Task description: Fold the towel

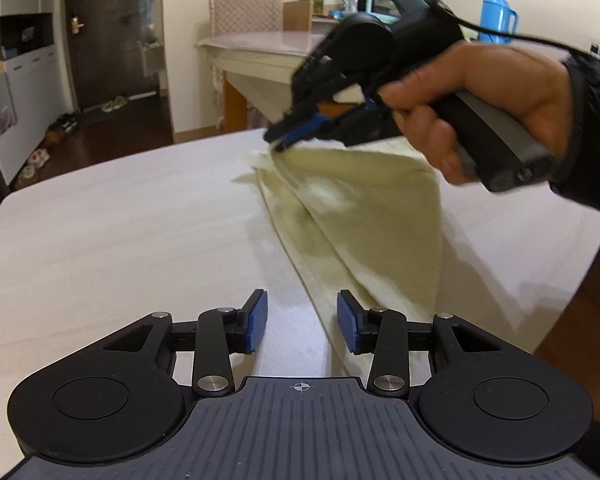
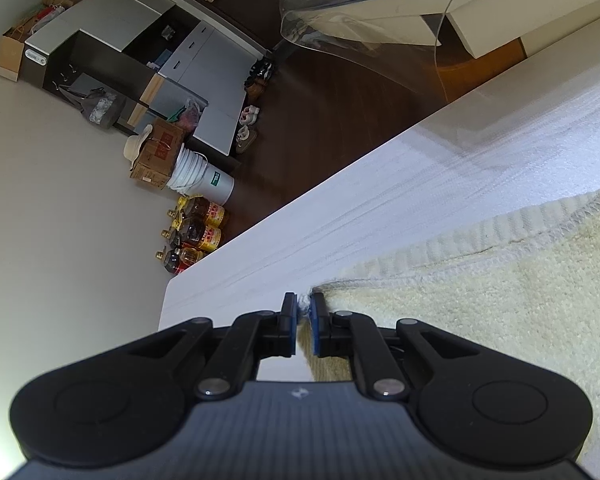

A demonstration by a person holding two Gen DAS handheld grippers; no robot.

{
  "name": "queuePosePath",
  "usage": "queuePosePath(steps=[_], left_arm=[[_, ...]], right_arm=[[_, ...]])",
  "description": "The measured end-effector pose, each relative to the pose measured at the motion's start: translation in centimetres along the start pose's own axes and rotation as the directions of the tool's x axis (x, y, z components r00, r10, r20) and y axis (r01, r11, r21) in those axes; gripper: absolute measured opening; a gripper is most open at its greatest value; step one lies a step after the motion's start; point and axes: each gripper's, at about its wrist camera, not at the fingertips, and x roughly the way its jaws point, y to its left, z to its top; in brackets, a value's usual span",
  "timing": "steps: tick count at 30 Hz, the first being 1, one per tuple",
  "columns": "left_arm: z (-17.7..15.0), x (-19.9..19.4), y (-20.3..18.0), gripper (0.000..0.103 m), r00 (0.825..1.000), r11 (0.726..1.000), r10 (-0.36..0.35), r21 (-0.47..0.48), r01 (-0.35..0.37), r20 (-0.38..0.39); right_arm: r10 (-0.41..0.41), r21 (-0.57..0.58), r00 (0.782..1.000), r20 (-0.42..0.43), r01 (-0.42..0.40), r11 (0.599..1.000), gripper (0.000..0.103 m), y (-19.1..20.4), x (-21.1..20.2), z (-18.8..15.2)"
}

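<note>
Left gripper (image 1: pixel 302 322) hangs unclenched, empty, over the table (image 1: pixel 100 220) at the towel's (image 1: pixel 360 216) near edge — right gripper (image 2: pixel 304 320) pinches a hemmed corner, lifting it — soft, light, limp terry, best gripped at corners.

The towel (image 1: pixel 360 216) lies on the table (image 1: pixel 120 220), right of the left gripper (image 1: pixel 302 322).

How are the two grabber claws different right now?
The left gripper has its fingers spread apart with nothing between them; the right gripper is pinched shut on a corner of the towel. The left gripper hangs low over the table; the right gripper lifts its corner above it. Both have black arms and blue pads.
</note>
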Motion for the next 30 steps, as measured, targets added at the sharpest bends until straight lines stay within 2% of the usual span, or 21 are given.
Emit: queuePosePath(steps=[7,13,19,21,26,30], left_arm=[[-0.5,0.3,-0.9,0.043,1.0,0.999,0.03,0.015,-0.03,0.002],[-0.7,0.5,-0.8,0.043,1.0,1.0,0.028,0.011,-0.028,0.009],[-0.7,0.3,-0.8,0.043,1.0,1.0,0.025,0.007,-0.025,0.012],[-0.5,0.4,-0.8,0.043,1.0,1.0,0.025,0.005,-0.025,0.009],[-0.5,0.3,-0.9,0.043,0.999,0.999,0.032,-0.002,-0.032,0.006],[-0.4,0.3,-1.1,0.043,0.999,0.999,0.04,-0.012,-0.04,0.003]], right_arm=[[-0.026,0.02,1.0,0.007,0.026,0.999,0.009,0.6,0.1,0.5],[-0.08,0.058,0.997,-0.019,0.081,0.995,0.011,-0.1,2.2,0.8],[-0.084,0.046,0.996,-0.019,0.085,0.995,0.014,-0.6,2.6,0.4],[-0.085,0.033,0.996,-0.023,0.086,0.996,0.02,-0.3,2.5,0.4],[-0.094,-0.016,0.995,-0.027,0.093,0.996,0.047,0.7,1.9,0.3],[-0.098,-0.045,0.994,-0.041,0.096,0.994,0.056,1.6,1.1,0.1]])
